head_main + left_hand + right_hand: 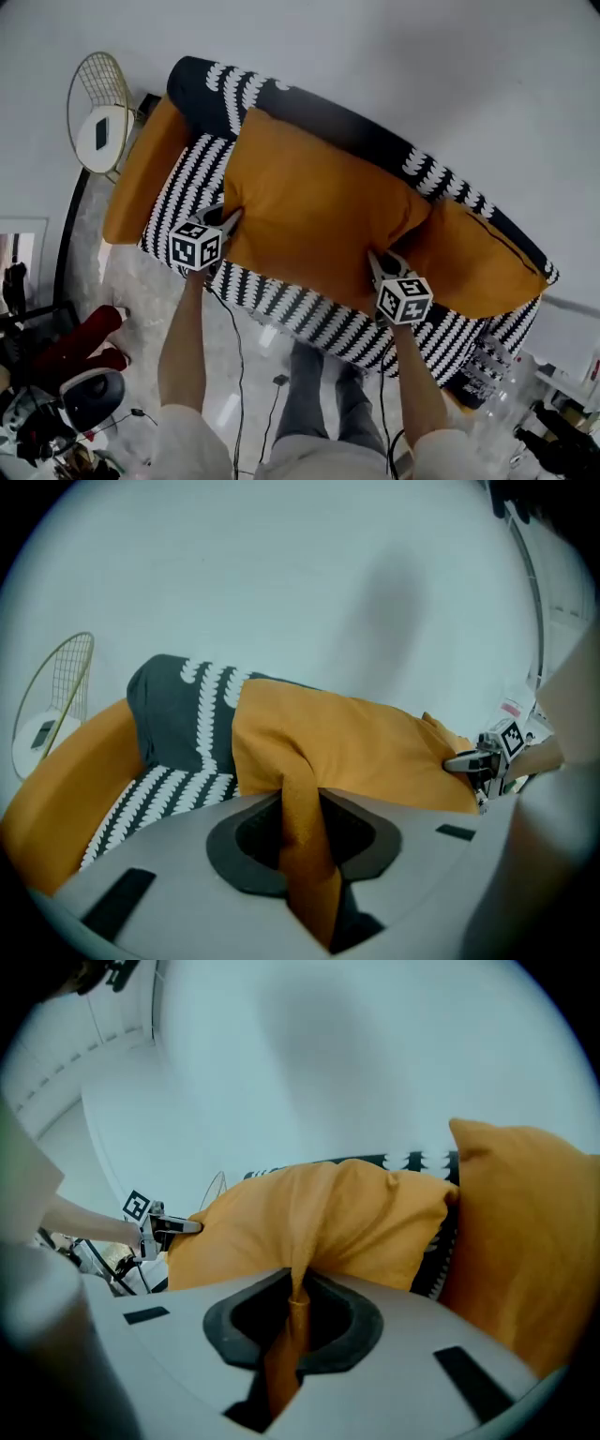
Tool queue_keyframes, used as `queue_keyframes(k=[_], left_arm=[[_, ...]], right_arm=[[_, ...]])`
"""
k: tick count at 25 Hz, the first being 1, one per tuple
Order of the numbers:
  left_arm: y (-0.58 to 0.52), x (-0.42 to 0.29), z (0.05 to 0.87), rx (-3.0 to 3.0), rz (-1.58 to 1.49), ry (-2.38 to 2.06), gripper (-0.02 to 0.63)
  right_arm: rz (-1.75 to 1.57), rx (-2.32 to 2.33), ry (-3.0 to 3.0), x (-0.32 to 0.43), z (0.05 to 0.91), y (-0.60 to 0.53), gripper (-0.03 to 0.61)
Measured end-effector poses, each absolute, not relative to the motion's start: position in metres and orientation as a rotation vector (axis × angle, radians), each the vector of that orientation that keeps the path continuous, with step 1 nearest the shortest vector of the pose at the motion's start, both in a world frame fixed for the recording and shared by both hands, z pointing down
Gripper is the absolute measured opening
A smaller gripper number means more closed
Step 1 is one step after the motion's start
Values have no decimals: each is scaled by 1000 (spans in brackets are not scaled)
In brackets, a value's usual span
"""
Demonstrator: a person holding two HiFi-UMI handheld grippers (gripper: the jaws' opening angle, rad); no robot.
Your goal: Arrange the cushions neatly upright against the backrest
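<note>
A large orange cushion (314, 216) is held up over the seat of a black-and-white patterned sofa (281, 300). My left gripper (230, 220) is shut on the cushion's left edge, with a fold of orange fabric (305, 841) pinched between its jaws. On the right edge my right gripper (373, 262) is shut too, a thin fold of fabric (292, 1330) caught in its jaws. A second orange cushion (478, 258) leans at the sofa's right end and fills the right side (530, 1241) of the right gripper view. The sofa's left arm (141, 173) is orange as well.
A round gold wire side table (98, 112) stands left of the sofa, by the white wall. Dark clutter and a red object (80, 342) lie on the floor at lower left. Glassy items (502, 384) sit at lower right. Cables (239, 375) trail over the pale floor by the person's legs.
</note>
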State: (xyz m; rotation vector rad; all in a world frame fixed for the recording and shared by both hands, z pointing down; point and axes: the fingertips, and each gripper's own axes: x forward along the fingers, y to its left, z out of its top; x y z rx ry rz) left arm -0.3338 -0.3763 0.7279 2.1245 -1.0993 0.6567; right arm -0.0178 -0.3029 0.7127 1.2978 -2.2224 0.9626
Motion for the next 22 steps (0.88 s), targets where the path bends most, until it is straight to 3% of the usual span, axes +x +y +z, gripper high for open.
queue_keyframes(k=[9, 22], left_arm=[[-407, -295, 660, 2226, 590, -1162, 106], [-449, -300, 801, 2117, 633, -1125, 153]], right_arm=[[829, 1417, -2285, 22, 649, -330, 49], [939, 1439, -2093, 18, 771, -348, 73]])
